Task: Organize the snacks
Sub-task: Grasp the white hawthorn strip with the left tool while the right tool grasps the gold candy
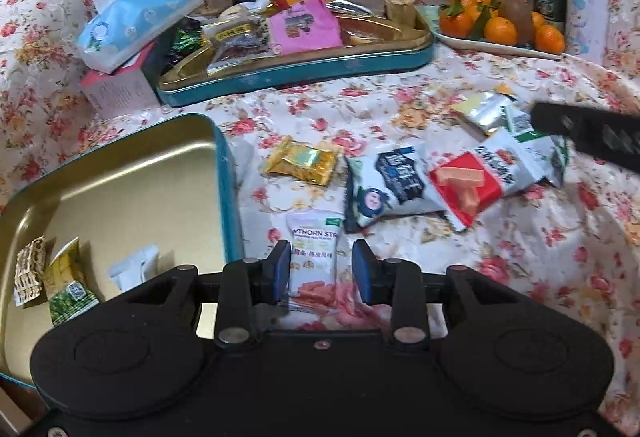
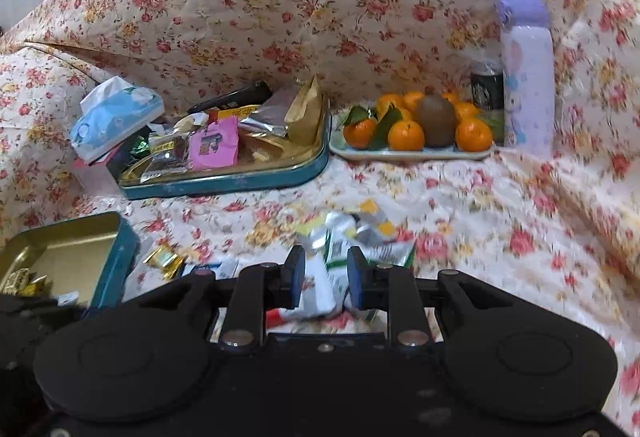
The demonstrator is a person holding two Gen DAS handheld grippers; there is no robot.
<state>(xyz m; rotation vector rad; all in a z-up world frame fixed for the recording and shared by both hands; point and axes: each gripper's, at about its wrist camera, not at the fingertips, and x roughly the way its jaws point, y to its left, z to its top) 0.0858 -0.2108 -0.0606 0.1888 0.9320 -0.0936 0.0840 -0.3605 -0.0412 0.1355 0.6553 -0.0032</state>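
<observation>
My left gripper (image 1: 321,269) points down at the flowered cloth, open around a white hawthorn-strip packet (image 1: 314,257); the left pad is at the packet's edge, the right pad is clear of it. To the left lies an open gold-lined teal tin (image 1: 226,173) holding a few small packets (image 1: 68,285). Loose snacks lie ahead: a gold packet (image 1: 300,161), a dark blue packet (image 1: 384,189) and a red wafer packet (image 1: 472,177). My right gripper (image 2: 322,273) is shut on a white snack packet (image 2: 320,289), blurred, above that pile. It enters the left wrist view as the right gripper (image 1: 540,115).
A second teal tin (image 1: 304,69) full of mixed snacks stands at the back. A blue tissue pack (image 1: 136,17) lies left of it. A plate of oranges (image 2: 400,155), a dark can (image 2: 486,85) and a lilac bottle (image 2: 528,77) stand at the back right. Silver-yellow packets (image 1: 484,109) lie mid-cloth.
</observation>
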